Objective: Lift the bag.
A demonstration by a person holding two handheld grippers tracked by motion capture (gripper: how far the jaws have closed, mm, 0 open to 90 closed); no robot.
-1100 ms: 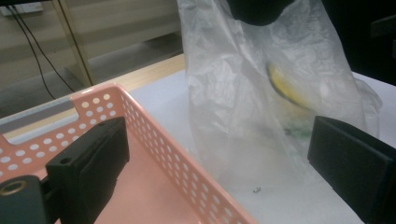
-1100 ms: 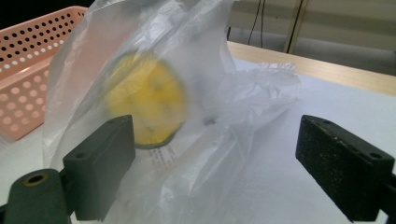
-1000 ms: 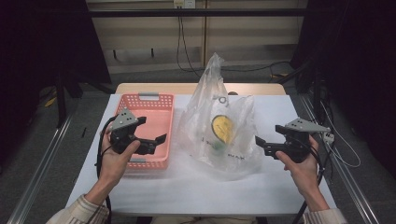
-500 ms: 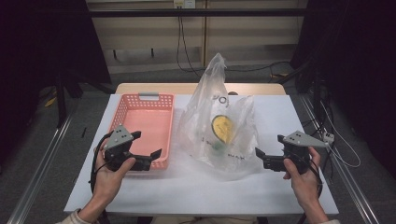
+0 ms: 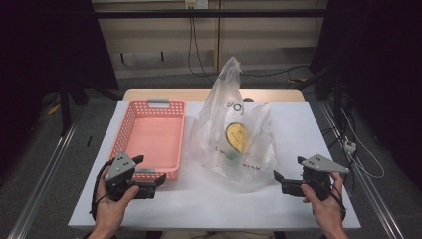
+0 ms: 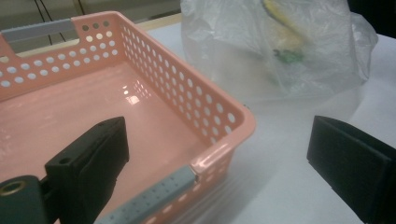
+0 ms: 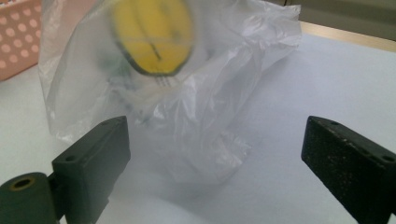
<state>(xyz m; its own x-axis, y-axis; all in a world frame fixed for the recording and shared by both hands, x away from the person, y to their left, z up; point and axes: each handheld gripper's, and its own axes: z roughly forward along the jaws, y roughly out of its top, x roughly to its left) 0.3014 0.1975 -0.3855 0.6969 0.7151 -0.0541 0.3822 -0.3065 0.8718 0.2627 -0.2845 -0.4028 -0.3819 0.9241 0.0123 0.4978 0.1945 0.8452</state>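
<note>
Left gripper (image 5: pixel 158 179) gaping wide, nothing between the jaws, straddling the near right corner of the pink perforated basket (image 5: pixel 130 124). Right gripper (image 5: pixel 277 178) likewise spread wide and empty, having just been opening, aimed at the clear plastic bag (image 5: pixel 249 149) close ahead on the white table (image 5: pixel 308 129), not touching.

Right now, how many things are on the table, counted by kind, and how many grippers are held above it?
Baskets: 1, pink basket
Bags: 1, clear bag with a yellow item inside
Grippers: 2, left gripper and right gripper, both open
Total: 4
</note>
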